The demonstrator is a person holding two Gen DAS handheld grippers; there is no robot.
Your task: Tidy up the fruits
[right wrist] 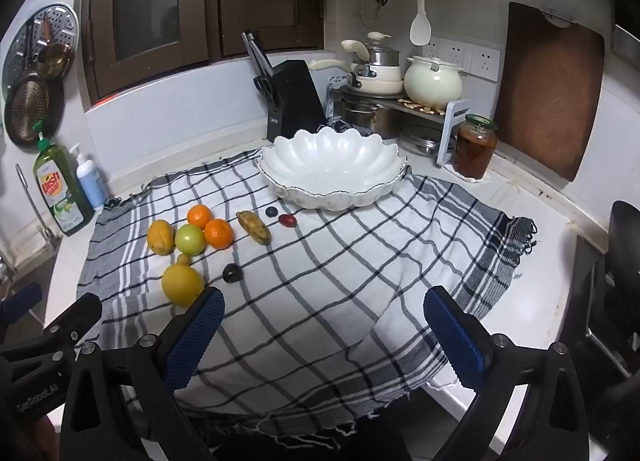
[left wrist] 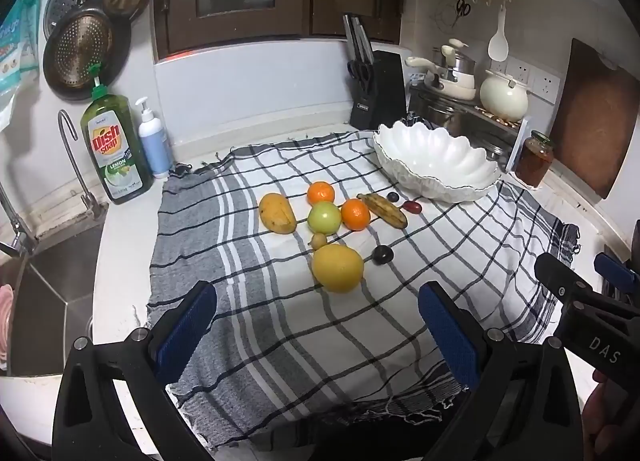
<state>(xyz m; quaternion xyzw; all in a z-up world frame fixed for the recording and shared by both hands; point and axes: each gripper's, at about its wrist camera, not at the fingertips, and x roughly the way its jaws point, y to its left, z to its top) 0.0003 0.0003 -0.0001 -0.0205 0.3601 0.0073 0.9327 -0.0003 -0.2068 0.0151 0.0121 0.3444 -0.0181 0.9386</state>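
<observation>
Several fruits lie loose on a checked cloth: a big yellow citrus, a mango, a green apple, two oranges, a spotted banana, dark plums and a red one. A white scalloped bowl stands empty behind them. My left gripper is open, hanging short of the yellow citrus. My right gripper is open over bare cloth, right of the fruits.
Dish soap and a pump bottle stand by the sink at left. A knife block, pots on a rack, a jar and a cutting board line the back and right.
</observation>
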